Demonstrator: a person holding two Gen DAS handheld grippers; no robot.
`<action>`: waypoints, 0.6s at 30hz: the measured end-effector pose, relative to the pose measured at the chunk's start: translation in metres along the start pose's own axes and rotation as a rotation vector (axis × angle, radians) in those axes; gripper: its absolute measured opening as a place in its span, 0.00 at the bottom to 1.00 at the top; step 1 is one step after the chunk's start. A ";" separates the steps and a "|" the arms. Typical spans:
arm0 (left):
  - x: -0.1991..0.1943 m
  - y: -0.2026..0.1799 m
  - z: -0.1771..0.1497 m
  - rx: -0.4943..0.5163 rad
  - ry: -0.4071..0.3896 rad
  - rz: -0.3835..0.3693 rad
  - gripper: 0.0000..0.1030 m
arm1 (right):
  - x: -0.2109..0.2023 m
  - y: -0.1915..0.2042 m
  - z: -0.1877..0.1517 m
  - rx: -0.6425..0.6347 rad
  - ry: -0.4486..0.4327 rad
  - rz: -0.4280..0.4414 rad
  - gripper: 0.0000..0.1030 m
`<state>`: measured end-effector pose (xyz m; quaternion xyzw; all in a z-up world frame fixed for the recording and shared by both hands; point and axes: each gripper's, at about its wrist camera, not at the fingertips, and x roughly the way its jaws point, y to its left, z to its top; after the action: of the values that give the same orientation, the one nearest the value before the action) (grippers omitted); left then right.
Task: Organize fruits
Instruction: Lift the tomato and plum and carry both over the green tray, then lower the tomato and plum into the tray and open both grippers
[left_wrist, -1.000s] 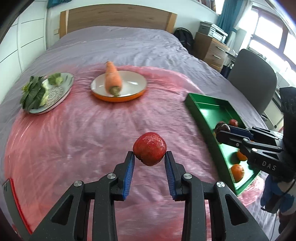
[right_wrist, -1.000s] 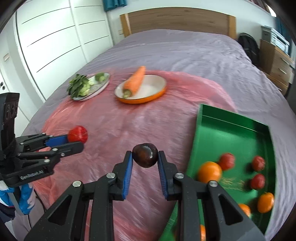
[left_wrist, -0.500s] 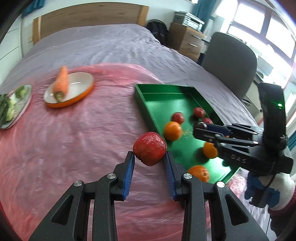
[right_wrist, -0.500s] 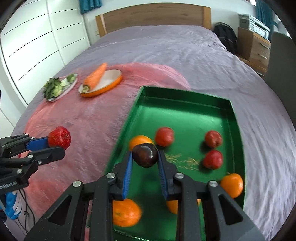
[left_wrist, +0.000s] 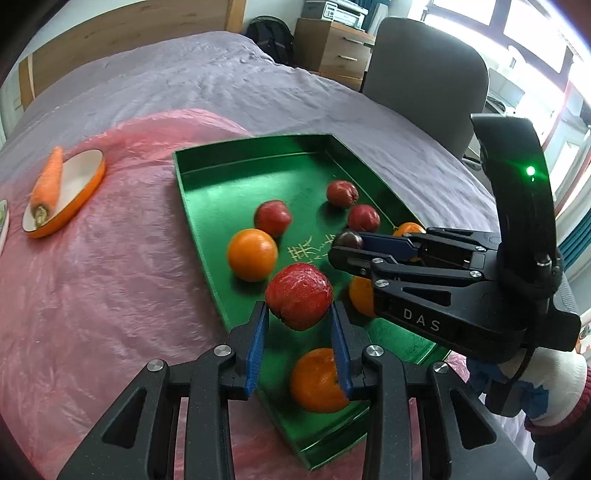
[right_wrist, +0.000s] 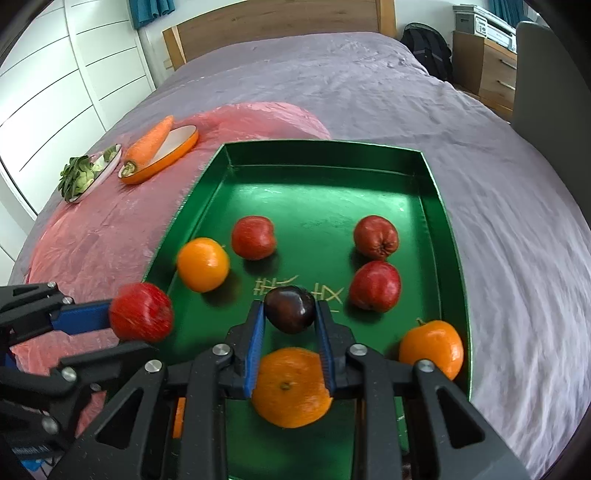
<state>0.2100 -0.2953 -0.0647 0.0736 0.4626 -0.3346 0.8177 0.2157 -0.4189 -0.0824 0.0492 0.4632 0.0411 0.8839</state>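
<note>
Green tray (right_wrist: 428, 184) crowded; left gripper (left_wrist: 298, 325) clamped red apple (left_wrist: 298, 300), right gripper (right_wrist: 290, 325) clamped dark plum (right_wrist: 290, 308); dropping risked knocking oranges (right_wrist: 291, 387).

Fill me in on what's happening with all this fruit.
A person is sorting fruit into a green tray on a bed, with a handheld gripper in each hand. The left gripper is shut on a red apple and the right gripper on a dark plum, both over the tray's near end. Oranges and red apples already lie in the tray. A carrot on an orange dish and a plate of greens sit off to the side.
</note>
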 end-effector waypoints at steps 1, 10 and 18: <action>0.003 -0.002 0.000 0.000 0.005 -0.001 0.28 | 0.001 -0.002 0.000 0.004 -0.001 0.001 0.25; 0.020 -0.010 -0.002 0.023 0.025 0.021 0.28 | 0.006 -0.007 -0.003 0.005 -0.011 0.017 0.25; 0.022 -0.013 -0.005 0.022 0.031 0.032 0.28 | 0.005 -0.007 -0.004 -0.012 -0.013 0.017 0.26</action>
<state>0.2067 -0.3133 -0.0825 0.0951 0.4702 -0.3255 0.8148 0.2154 -0.4248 -0.0894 0.0483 0.4570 0.0512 0.8867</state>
